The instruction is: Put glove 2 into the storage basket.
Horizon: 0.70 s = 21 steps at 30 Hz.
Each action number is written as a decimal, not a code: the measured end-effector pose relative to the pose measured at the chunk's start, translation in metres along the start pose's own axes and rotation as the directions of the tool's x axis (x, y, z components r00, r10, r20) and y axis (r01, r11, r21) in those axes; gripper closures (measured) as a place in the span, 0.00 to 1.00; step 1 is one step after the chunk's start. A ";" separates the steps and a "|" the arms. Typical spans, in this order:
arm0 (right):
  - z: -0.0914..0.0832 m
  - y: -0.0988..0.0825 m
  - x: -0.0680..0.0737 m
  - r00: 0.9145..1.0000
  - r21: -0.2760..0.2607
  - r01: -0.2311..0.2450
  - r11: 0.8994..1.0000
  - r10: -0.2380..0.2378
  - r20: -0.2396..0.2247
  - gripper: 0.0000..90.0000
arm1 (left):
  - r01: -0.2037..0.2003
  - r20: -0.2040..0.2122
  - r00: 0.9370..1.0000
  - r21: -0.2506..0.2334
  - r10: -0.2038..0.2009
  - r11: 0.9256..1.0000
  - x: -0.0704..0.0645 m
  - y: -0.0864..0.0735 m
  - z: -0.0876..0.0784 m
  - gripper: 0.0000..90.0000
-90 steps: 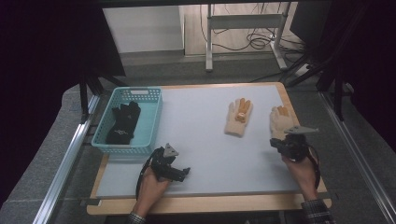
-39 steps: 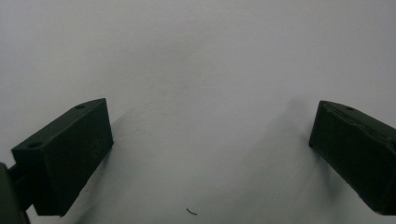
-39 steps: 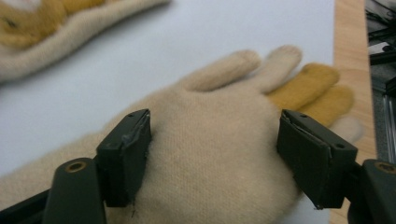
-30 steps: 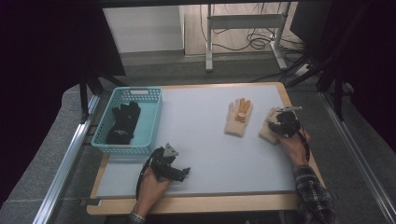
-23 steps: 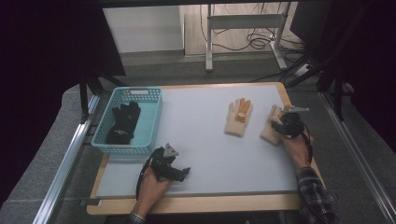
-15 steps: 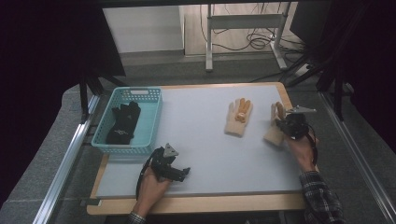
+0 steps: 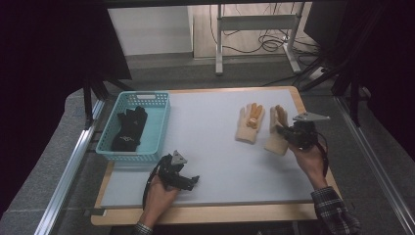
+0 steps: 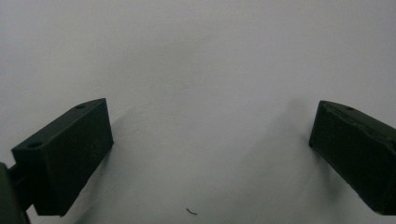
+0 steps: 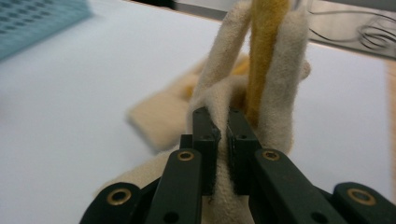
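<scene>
White worktop (image 7: 210,147) under two handheld grippers.
Right gripper (image 9: 218,135) pinches a beige-and-yellow suede work glove (image 9: 275,84); left gripper (image 8: 210,154) rests spread on bare worktop.

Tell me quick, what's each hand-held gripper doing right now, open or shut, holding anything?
Left hand-held gripper: open, nothing between the jaws, over the white table.
Right hand-held gripper: shut on the tan glove, pinching its fabric.

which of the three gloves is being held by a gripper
The tan suede glove with yellow fingers nearest the table's right edge: the right gripper pinches its fabric. Its tan twin lies flat; the black glove sits in the turquoise basket.
</scene>
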State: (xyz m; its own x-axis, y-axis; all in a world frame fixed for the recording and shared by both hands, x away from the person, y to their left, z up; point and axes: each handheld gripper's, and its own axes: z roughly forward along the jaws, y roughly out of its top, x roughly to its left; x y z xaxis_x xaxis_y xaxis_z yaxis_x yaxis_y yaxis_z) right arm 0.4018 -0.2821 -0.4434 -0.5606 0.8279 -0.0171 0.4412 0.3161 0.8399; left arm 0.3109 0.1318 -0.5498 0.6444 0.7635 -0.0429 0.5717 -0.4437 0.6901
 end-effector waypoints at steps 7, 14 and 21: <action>0.013 0.012 0.065 0.982 -0.015 0.087 0.996 -0.088 -0.169 0.93 | -0.003 -0.002 1.000 -0.001 0.003 1.000 0.000 0.000 0.000 0.00; 0.032 0.008 0.108 0.956 0.005 0.132 0.991 -0.126 -0.266 0.92 | -0.001 -0.002 1.000 -0.002 0.001 1.000 0.000 0.000 0.000 0.00; 0.063 -0.015 0.143 0.927 0.073 0.174 0.982 -0.138 -0.350 0.91 | -0.003 -0.001 1.000 0.000 0.003 1.000 0.000 0.000 0.000 0.00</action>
State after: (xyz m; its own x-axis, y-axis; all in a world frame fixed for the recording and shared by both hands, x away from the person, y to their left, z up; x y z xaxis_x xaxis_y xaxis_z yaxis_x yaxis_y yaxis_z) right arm 0.3589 -0.1389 -0.4921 -0.8254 0.5616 0.0580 0.3869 0.4878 0.7825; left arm 0.3109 0.1321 -0.5498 0.6457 0.7625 -0.0404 0.5697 -0.4459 0.6904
